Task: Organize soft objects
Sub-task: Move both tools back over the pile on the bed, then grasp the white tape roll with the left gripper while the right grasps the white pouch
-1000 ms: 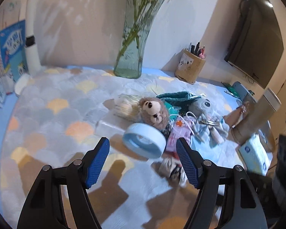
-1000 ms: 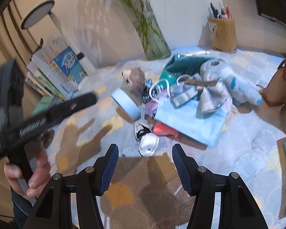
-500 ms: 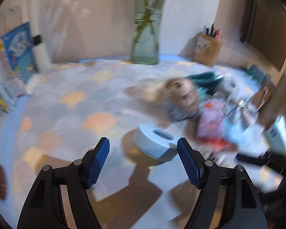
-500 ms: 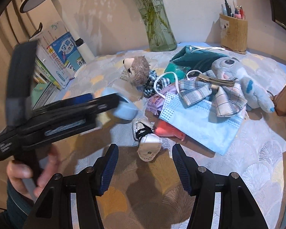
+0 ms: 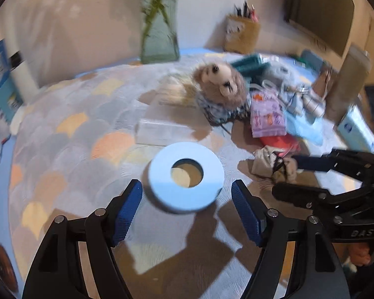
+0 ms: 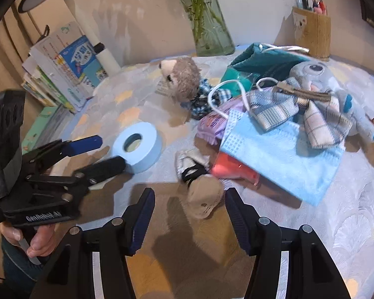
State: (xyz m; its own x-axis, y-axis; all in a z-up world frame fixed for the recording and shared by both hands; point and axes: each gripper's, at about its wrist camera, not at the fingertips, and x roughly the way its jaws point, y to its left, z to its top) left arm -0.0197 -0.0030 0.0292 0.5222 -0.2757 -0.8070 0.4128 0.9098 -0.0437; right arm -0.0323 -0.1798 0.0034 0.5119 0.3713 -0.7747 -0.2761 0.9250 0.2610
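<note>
The bench (image 6: pixel 349 236), under a pale scallop-patterned cloth, carries a heap of soft things at two o'clock in the right wrist view: a light blue waffle cloth (image 6: pixel 281 154), a grey-blue plush toy (image 6: pixel 324 74) and a brown fuzzy plush animal (image 6: pixel 184 77). At ten o'clock a light blue ring-shaped tape roll (image 6: pixel 137 147) lies flat between the released jaws of the left gripper (image 5: pixel 187 209). The right gripper (image 6: pixel 189 214) gapes around a small beige baby shoe (image 6: pixel 203 196), not clamping it.
</note>
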